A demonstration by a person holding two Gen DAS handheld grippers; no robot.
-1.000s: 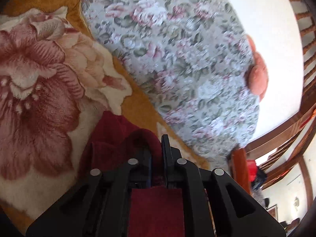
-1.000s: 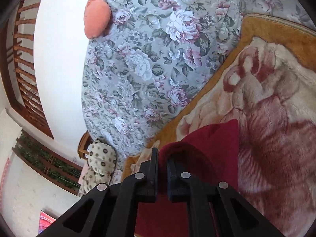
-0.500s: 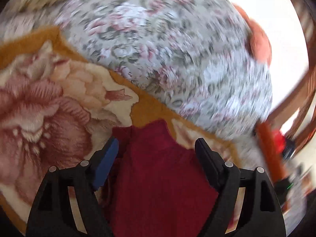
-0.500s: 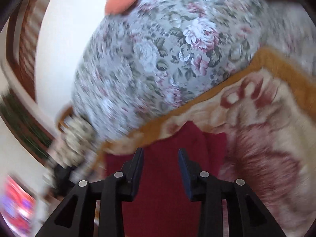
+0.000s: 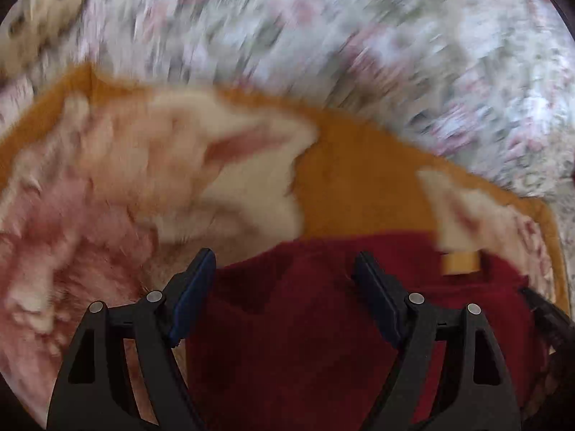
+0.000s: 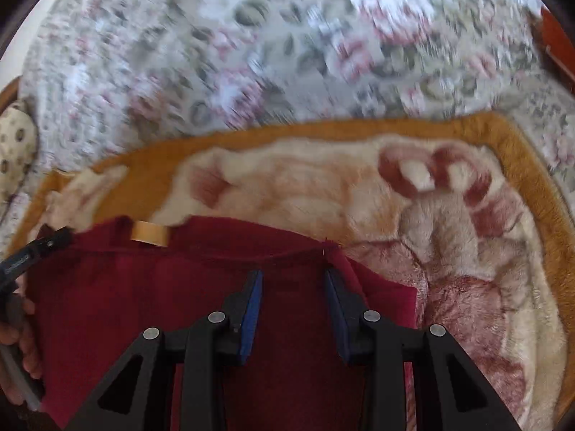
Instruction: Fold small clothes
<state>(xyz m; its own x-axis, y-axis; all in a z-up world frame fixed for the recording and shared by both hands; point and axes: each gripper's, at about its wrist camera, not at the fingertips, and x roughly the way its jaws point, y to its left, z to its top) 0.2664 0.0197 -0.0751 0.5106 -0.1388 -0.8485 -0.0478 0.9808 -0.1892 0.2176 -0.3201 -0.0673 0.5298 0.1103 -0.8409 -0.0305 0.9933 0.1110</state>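
Left wrist view: my left tool (image 5: 284, 273) is spread wide w/ nothing between its blue-padded fingers (image 5: 192, 292), hovering over the dark red garment (image 5: 305, 323). Garment lies flat on the fuzzy blanket (image 5: 359, 179), the one w/ an orange border and big pink-cream flower print. A tan label (image 5: 461, 262) sits at the garment's far edge, right of the tool. Beyond the blanket is the grey floral bedspread (image 5: 323, 28), heavily blurred, and a spotted cream cushion (image 5: 39, 25) top left. Right wrist view: my right tool (image 6: 293, 289) is also parted, less wide than the left, gripping nothing; its fingers (image 6: 251, 309) hang above the same red garment (image 6: 143, 305) near its far hem. The tan label (image 6: 149, 233) shows at the far edge, left of the tool. At the garment's left side I see the tip of my left tool (image 6: 32, 251), and my hand (image 6: 21, 348) on it. Blanket (image 6: 467, 233) spreads to the right and beyond, bedspread (image 6: 251, 54) behind it, spotted cushion (image 6: 14, 147) at far left. Can't tell if either tool touches the cloth.
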